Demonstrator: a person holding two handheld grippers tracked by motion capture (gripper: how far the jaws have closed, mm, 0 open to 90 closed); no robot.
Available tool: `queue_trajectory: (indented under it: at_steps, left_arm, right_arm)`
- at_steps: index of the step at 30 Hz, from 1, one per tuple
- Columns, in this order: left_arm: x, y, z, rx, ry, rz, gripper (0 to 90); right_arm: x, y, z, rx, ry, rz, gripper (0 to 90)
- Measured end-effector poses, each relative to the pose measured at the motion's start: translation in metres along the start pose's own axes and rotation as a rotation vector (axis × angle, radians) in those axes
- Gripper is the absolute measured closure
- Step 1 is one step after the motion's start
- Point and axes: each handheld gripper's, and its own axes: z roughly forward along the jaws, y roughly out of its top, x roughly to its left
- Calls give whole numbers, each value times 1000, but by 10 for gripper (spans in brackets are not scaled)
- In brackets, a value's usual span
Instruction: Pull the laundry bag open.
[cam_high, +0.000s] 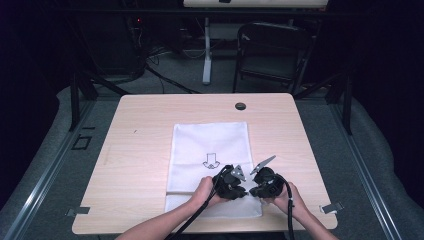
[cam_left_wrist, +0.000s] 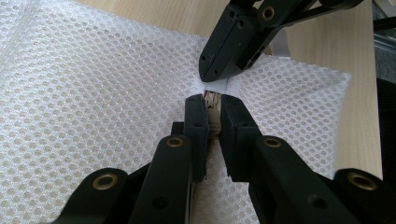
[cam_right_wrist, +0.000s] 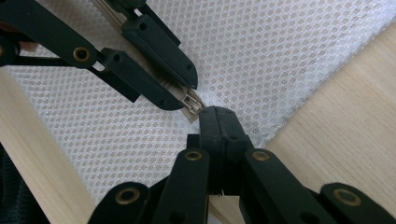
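fingers pinch the bag's zipper

left gripper (cam_left_wrist: 212, 109) fingers (cam_left_wrist: 196, 122) are squeezed on the zipper pull (cam_left_wrist: 213, 106) of the white mesh bag (cam_high: 207, 150), which lies flat on the table (cam_high: 140, 140). right gripper (cam_right_wrist: 215, 116) is pinched tight on the mesh beside it.

Left hand-held gripper (cam_high: 239, 192): held in the left hand (cam_high: 206, 191), forearm entering from the bottom edge; jaws drawn almost together, a narrow gap between the pads in its own view (cam_left_wrist: 212, 114).
Right hand-held gripper (cam_high: 254, 192): held in the right hand (cam_high: 283, 196), jaws fully closed, tips pressed together (cam_right_wrist: 215, 116).
The two grippers' tips meet nearly nose to nose, pointing down.
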Motion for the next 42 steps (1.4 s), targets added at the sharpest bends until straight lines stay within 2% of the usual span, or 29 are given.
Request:
queue_trajectory:
  at_steps: [5, 7, 8, 10, 15, 17, 19, 21, 22, 27, 35, 37, 42]
  left_arm:
    - [0, 0, 0, -4, -9, 5, 816]
    - [0, 0, 0, -4, -11, 7, 816]
    - [0, 0, 0, -5, -11, 6, 816]
    - [0, 0, -2, 9, -6, 12, 816]
    - [2, -4, -5, -2, -22, 6, 816]
    - [2, -3, -5, 9, -8, 9, 816]
    - [2, -4, -6, -4, -17, 6, 816]
    - [3, -4, -7, 4, -13, 8, 816]
    - [4, -5, -7, -4, -26, 0, 816]
    - [5, -7, -9, -6, -27, -1, 816]
    - [5, -7, -9, -4, -37, 8, 816]
    - [5, -6, -9, -3, -41, 13, 816]
    - [5, -7, -10, 0, -41, 7, 816]
  right_arm:
    - [2, -1, 1, -12, 3, 15, 900]
    - [2, 0, 0, -7, 11, 12, 900]
    - [1, -1, 0, 4, 1, -4, 900]
    - [1, -1, 0, -5, -2, 3, 900]
    - [0, -1, 0, 2, 4, -3, 900]
    - [1, -1, 0, 2, 4, 4, 900]
    - [1, -1, 0, 1, 4, 5, 900]
    - [0, -1, 0, 6, 1, 1, 900]
    - [0, -1, 0, 3, 3, -2, 900]
    - [1, 0, 0, 17, -8, -12, 900]
    - [3, -1, -1, 21, -11, -7, 900]
    - [4, -1, 1, 0, -5, 13, 900]
    - [2, -1, 0, 14, 0, 8, 900]
